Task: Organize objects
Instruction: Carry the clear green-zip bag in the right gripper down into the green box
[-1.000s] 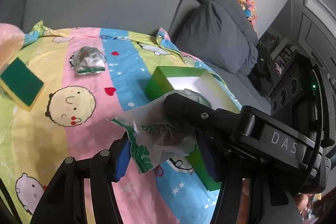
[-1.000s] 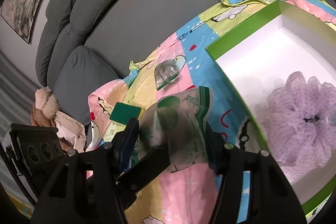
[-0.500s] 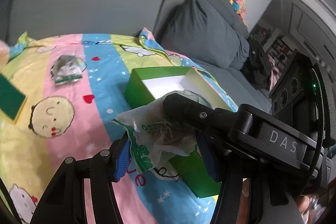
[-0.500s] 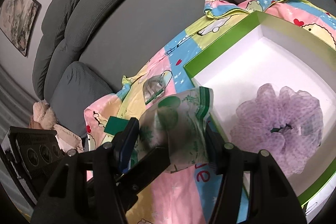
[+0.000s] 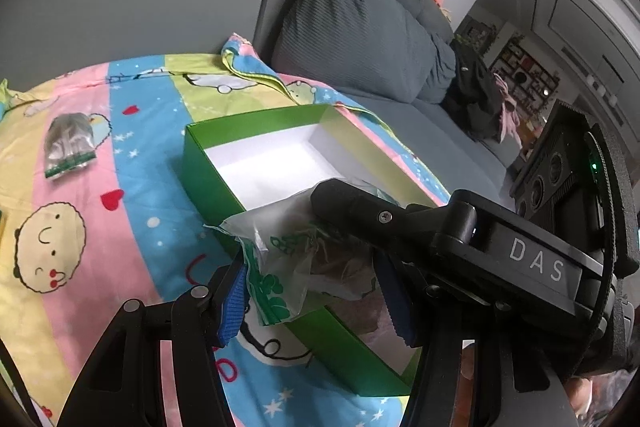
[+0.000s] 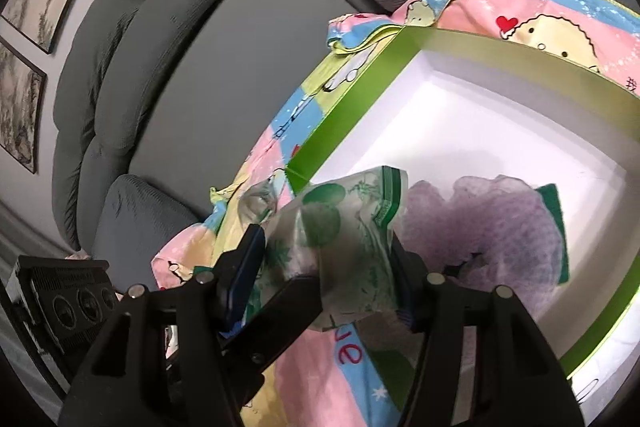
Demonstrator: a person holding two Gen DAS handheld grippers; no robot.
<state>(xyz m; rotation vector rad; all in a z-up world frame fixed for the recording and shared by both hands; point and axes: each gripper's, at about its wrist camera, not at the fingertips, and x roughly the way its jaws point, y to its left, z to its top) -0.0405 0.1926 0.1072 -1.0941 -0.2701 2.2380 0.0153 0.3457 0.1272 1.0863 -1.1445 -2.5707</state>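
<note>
A clear packet with green print (image 5: 304, 259) hangs over the near left corner of an open green box (image 5: 256, 119) with a white inside. My left gripper (image 5: 314, 291) is shut on it between blue pads. The right gripper's black finger crosses over it from the right. In the right wrist view the same packet (image 6: 344, 227) sits between the pads of my right gripper (image 6: 324, 267), also shut on it. Inside the box (image 6: 348, 123) lie a purple mesh pouf (image 6: 500, 227) and a green sponge (image 6: 554, 227).
The box stands on a striped cartoon blanket (image 5: 132, 131) spread over a grey sofa. A second clear packet (image 5: 68, 143) lies on the blanket to the left of the box. A grey cushion (image 5: 360, 35) stands behind the box.
Both grippers have carried the packet to the right, from over the blanket to the box's near corner. The box now fills more of both views, and the sponge on the blanket has slid out of the left one.
</note>
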